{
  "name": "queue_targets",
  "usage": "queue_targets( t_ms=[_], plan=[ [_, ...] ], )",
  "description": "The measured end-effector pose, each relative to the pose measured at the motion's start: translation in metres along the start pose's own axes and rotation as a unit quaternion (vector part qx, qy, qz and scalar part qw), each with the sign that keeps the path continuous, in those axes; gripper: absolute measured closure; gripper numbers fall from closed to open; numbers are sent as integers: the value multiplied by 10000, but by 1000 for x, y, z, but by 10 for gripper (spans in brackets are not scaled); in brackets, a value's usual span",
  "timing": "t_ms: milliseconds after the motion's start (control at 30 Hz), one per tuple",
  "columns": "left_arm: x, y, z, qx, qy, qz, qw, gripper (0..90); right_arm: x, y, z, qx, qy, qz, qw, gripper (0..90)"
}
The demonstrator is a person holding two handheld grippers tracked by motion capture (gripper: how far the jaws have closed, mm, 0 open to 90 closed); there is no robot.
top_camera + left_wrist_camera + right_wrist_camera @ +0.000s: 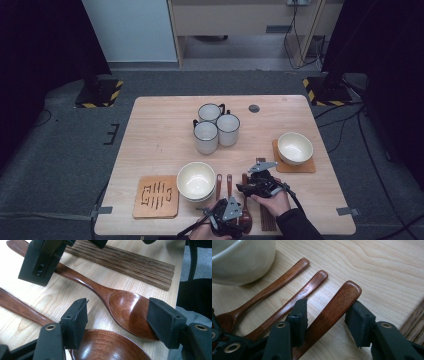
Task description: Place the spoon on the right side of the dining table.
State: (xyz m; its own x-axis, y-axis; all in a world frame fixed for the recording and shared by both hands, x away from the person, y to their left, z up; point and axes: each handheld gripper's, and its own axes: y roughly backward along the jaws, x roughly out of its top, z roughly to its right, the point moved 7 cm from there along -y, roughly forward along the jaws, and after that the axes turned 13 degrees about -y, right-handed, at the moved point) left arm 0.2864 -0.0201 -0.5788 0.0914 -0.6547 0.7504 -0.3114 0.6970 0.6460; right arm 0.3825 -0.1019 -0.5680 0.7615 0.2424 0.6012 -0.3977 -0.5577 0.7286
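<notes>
Three brown wooden spoons lie side by side near the table's front edge. The rightmost spoon has its handle end between the jaws of my right gripper. The right pad sits close against the handle and a gap shows at the left pad, so it is open. My left gripper straddles the same spoon's bowl. Its right pad is at the rim, the left pad is apart, and it is open. A second spoon's bowl lies under the left jaw.
A bundle of wooden chopsticks lies just right of the spoons. Two stacked cream bowls stand left of them, beside a patterned coaster. Another bowl sits on a coaster at the right. Three mugs stand mid-table.
</notes>
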Motion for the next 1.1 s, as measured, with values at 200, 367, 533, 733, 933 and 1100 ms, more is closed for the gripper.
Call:
queue_targets(
  t_ms=[200,367,533,733,933,1100],
  plan=[
    [0,0,0,-10,-11,-1,10000,318,2,3,-3,144,-79,18,9999,568],
    [0,0,0,-15,1,-2,10000,318,7,10,-9,372,-131,176,9991,612],
    [0,0,-1,-31,72,-4,10000,318,10,17,-13,569,-194,247,9979,636],
    [-1,0,-2,-26,172,4,9998,320,14,23,-18,822,-267,347,9957,671],
    [-1,1,-4,-25,271,18,9996,321,17,29,-22,1036,-320,446,9931,701],
    [-2,1,-5,-29,387,17,9992,322,20,35,-23,1169,-364,568,9909,723]
  ],
)
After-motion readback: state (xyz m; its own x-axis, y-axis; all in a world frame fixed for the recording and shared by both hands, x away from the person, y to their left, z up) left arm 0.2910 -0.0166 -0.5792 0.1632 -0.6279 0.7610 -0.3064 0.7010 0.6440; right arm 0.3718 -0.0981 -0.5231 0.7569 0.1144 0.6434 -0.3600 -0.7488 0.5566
